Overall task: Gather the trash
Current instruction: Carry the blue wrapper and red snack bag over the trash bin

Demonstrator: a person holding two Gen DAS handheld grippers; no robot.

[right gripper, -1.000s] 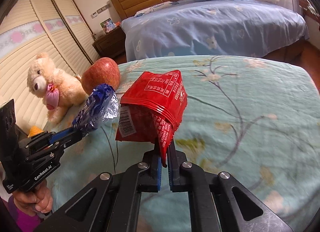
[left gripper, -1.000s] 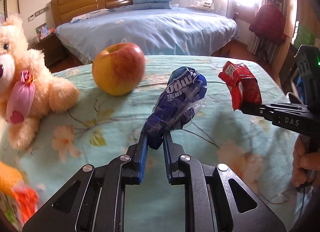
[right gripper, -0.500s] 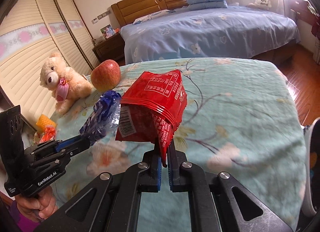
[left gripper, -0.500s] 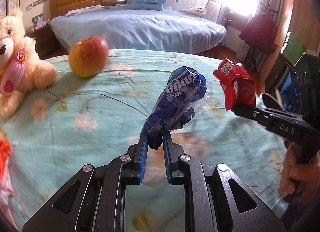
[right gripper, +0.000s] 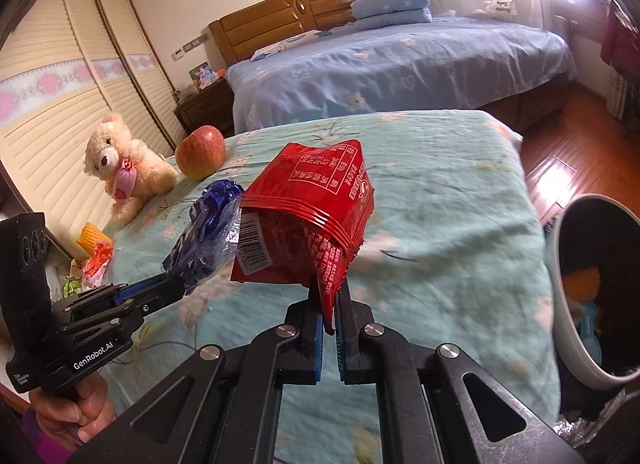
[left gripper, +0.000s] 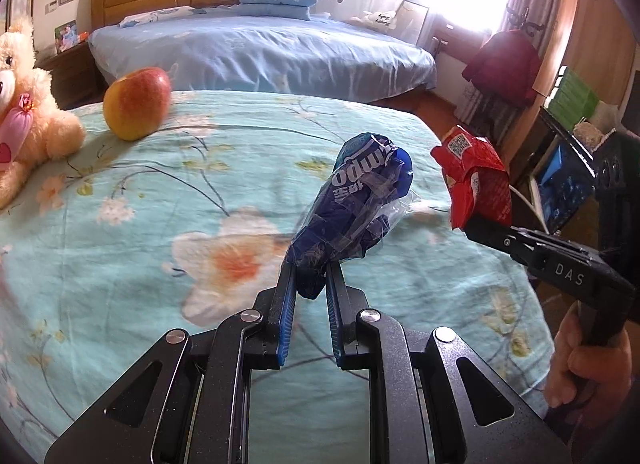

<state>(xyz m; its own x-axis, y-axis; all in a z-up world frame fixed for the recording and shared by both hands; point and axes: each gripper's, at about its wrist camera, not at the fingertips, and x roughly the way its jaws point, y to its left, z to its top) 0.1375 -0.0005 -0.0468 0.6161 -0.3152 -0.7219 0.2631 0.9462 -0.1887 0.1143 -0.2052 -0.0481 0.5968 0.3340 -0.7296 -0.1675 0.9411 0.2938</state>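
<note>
**Over the floral bedspread, both wrappers lifted and heading for the bin**

Above the turquoise bedspread I am carrying one piece of trash in each tool. My left gripper is clamping the twisted tail of a crinkly blue plastic wrapper, glossy and crumpled into a cone. My right gripper is pinching, jaws nearly together, the serrated corner of a flat red foil snack packet that is puffing open at its printed top.

Both pickups are looking done; dropping is what I am judging to remain. A smooth, rounded, light-rimmed bin is waiting at three o'clock in the right view, some soft scraps already lying inside. More litter, orange and crumpled, is sitting at nine o'clock, so collecting is not finished.
</note>
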